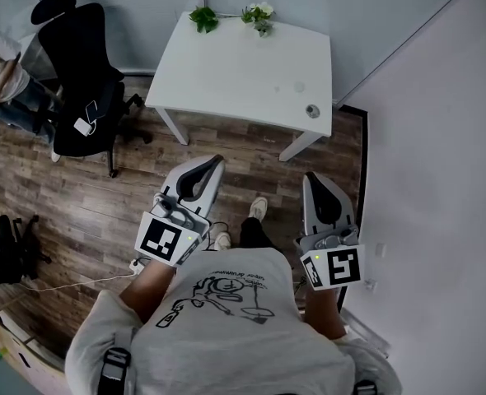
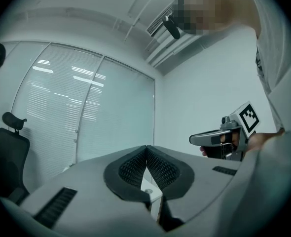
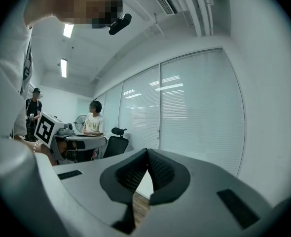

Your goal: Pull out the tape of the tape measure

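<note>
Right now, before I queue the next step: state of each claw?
Left claw: closed, tips together, nothing held.
Right claw: closed, tips together, nothing held.

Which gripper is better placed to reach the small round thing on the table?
Probably the right gripper: the round thing sits by the table's near right corner, straight ahead of it. The left gripper is farther off. Both shut, empty.

Left gripper [image 1: 213, 163] and right gripper [image 1: 312, 178] level, jaws together (both empty)
</note>
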### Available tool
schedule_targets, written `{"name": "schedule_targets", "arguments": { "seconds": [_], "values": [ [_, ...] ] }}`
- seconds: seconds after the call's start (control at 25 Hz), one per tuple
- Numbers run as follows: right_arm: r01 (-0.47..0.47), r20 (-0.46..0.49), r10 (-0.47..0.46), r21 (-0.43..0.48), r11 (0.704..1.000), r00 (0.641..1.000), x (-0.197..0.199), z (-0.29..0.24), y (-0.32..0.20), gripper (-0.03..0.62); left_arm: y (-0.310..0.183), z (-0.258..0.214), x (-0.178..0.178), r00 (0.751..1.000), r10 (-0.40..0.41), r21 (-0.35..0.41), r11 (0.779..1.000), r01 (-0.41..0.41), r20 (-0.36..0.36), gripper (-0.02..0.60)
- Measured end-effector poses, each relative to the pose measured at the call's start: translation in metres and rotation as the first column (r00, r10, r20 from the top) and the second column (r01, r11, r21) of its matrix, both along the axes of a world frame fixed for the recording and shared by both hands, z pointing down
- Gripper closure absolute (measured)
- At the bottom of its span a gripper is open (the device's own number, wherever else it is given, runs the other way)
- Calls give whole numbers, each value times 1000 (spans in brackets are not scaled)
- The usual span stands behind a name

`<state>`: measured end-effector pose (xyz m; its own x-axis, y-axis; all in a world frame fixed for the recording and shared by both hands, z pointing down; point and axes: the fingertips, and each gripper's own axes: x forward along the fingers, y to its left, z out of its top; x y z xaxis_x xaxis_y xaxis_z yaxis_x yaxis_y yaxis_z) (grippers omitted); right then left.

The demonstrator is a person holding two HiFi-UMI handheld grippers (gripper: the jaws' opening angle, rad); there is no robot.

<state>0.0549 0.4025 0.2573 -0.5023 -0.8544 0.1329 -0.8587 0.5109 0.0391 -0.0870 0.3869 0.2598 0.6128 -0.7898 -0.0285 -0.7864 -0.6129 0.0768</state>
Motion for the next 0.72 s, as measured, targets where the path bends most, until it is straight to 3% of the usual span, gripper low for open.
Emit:
{"name": "schedule_targets", "arguments": {
  "seconds": [0.72],
  "values": [
    [2,-1,-2,-21,1000,1000,96,3,-139,585,-140,2,94,1000,-17,-38,999,18,14,561]
  ]
}}
